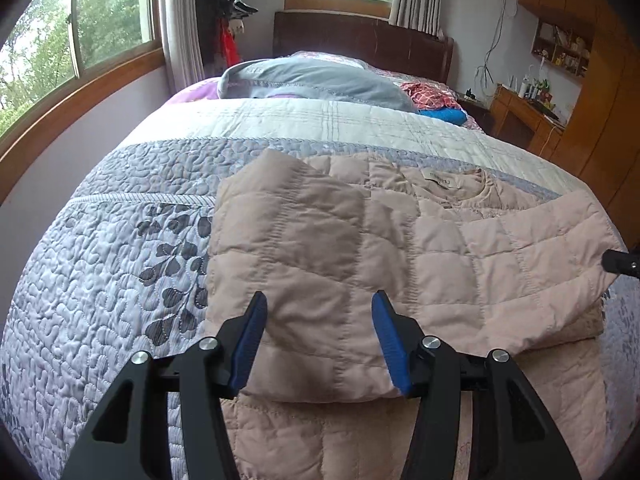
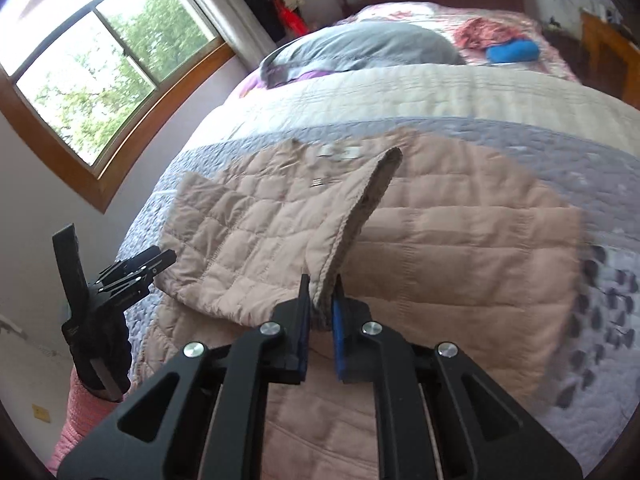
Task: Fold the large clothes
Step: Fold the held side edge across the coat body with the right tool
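Observation:
A pale pink quilted jacket (image 1: pixel 440 240) lies spread on the bed, its neck label toward the headboard and its left part folded over. My left gripper (image 1: pixel 320 300) hovers open above that folded part with nothing between its blue pads. In the right wrist view, my right gripper (image 2: pixel 322 284) is shut on the jacket's (image 2: pixel 460 240) front edge. It holds that edge up as a raised flap (image 2: pixel 360 208) showing the fleecy lining. The left gripper (image 2: pixel 136 268) appears there at the left, held by a dark-gloved hand with a pink sleeve. A black tip of the right gripper (image 1: pixel 620 264) shows at the right edge.
The grey-lilac leaf-pattern quilt (image 1: pixel 120 260) covers the bed. A grey pillow (image 1: pixel 312 80), red patterned cloth (image 1: pixel 428 94) and a blue item (image 1: pixel 444 114) lie near the dark headboard (image 1: pixel 360 36). A wooden desk (image 1: pixel 520 116) stands right, windows left.

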`<state>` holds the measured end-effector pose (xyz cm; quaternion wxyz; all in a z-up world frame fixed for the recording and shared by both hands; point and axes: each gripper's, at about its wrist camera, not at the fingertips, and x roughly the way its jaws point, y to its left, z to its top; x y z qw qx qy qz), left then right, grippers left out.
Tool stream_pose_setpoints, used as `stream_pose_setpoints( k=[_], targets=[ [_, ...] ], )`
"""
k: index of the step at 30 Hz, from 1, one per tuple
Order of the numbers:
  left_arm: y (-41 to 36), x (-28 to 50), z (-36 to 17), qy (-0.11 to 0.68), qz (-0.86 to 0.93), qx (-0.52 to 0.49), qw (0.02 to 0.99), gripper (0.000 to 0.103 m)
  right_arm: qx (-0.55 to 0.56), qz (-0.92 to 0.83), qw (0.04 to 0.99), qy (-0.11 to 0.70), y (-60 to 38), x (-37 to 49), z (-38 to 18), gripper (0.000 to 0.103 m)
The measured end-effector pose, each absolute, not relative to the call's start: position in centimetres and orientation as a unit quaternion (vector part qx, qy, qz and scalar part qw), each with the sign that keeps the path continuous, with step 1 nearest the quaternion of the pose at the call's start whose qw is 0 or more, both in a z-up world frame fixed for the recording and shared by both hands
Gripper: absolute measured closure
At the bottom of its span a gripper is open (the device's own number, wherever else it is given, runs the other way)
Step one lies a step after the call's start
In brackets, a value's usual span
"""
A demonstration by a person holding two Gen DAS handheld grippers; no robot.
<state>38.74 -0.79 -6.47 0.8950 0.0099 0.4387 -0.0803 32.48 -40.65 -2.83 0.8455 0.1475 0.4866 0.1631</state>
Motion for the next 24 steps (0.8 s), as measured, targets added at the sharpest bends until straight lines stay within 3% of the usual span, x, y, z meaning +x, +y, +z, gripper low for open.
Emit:
stream_pose_setpoints(
  k=[6, 16, 21, 24],
  targets=[
    [-3.2, 40.1, -9.4, 0.467, -0.076, 0.033, 0.88, 0.049, 0.18, 0.119, 0.846, 0.488, -45.7, 31.4, -4.5, 0.095],
    [-4.3, 40.4, -12.5, 0.481, -0.07, 0.06, 0.872, 0.046, 0.212, 0.087, 0.811, 0.539, -46.4, 33.1, -13.4, 0.094],
    [-3.7, 40.5, -11.7, 0.486, -0.065, 0.049, 0.87, 0.047, 0.203, 0.071, 0.822, 0.528, -46.4, 31.9, -11.7, 0.085],
    [-3.4, 39.2, -9.6, 0.462, -0.06, 0.037, 0.884, 0.048, 0.176, 0.042, 0.859, 0.479, -46.0, 29.8, -8.0, 0.085]
  ],
)
